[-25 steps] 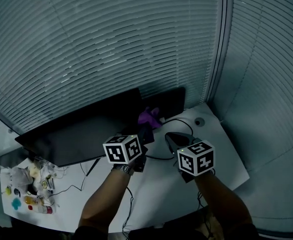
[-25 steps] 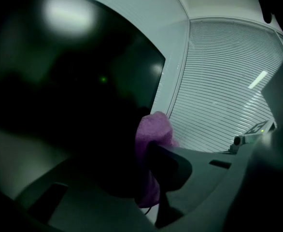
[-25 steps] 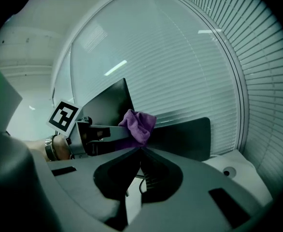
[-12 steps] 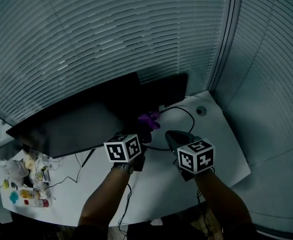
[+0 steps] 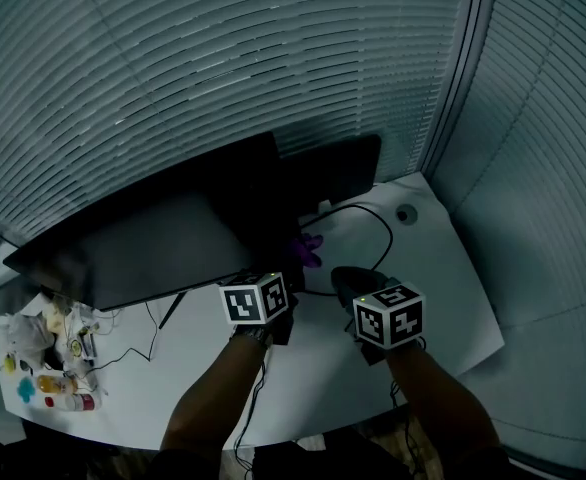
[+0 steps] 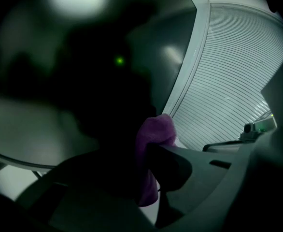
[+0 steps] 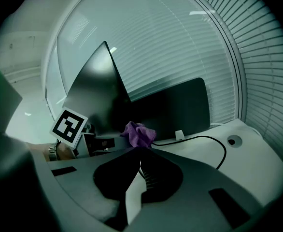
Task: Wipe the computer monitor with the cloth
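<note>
On the far left of the tabletop (image 5: 433,288) sat the clutter (image 5: 43,368), well clear of you. The monitor (image 5: 143,253) filled the middle, dark and tilted. Your left hand-held gripper (image 6: 146,158) was clamped on the purple cloth (image 5: 308,250), and the cloth was right at the monitor's lower right edge, above the tabletop. Whether it was actually pressed on the screen, I couldn't tell. Just beyond it the black cable (image 5: 373,233) looped across the tabletop. Your right hand-held gripper (image 7: 140,150) had its jaws closed together on nothing and hovered low over the tabletop.

Watch it here, I'd say. Only a small bunch of cloth stuck out past the jaws, so a hard jaw tip could scrape the screen. A firm push at that edge could rock the monitor, and a low sweep might snag the cable.

Against a second ago, less of the cloth showed and it sat lower and closer to the edge. Your left cube had shifted right, while your right one had barely moved.
</note>
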{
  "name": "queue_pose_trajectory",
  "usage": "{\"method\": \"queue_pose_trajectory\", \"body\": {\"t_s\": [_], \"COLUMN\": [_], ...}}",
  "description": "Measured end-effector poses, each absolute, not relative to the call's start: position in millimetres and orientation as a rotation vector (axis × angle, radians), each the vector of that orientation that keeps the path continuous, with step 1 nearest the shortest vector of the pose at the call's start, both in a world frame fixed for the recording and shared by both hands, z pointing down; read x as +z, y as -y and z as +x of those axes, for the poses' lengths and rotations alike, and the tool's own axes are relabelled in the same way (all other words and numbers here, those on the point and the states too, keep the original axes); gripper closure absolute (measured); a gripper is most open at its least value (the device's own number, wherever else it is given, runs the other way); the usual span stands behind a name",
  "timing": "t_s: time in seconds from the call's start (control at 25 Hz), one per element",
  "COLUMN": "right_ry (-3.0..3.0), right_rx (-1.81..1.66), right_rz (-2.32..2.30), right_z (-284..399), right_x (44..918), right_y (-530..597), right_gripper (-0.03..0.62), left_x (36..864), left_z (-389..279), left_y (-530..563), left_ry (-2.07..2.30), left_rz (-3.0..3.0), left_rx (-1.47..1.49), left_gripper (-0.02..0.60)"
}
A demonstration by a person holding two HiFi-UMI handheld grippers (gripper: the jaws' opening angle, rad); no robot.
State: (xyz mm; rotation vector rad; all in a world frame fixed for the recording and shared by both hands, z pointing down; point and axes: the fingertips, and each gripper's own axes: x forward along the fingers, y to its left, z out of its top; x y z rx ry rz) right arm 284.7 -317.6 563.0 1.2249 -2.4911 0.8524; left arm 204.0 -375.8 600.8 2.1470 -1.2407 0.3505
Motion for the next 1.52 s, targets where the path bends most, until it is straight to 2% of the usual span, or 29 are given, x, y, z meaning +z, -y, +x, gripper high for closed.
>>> {"method": "queue_pose_trajectory", "body": {"t_s": [0.44, 1.28, 1.52], "right_ry": [2.387, 2.347, 2.34], "right_rx": [0.884, 0.932, 0.931], "right_rz": [1.193, 1.206, 1.195], "right_z": [288, 292, 288], "right_x": [611, 630, 635], "right_y": [309, 303, 304], "right_gripper": [0.571, 0.571, 0.571], "left_x": [650, 686, 685], "left_z": [202, 222, 228], "left_y": [371, 354, 348], "left_ry": [1.216, 1.133, 1.12], "left_rz": [2.072, 2.144, 2.21], "left_rx": [0.39, 0.486, 0.634], "left_gripper": [0.512, 0.512, 0.512]}}
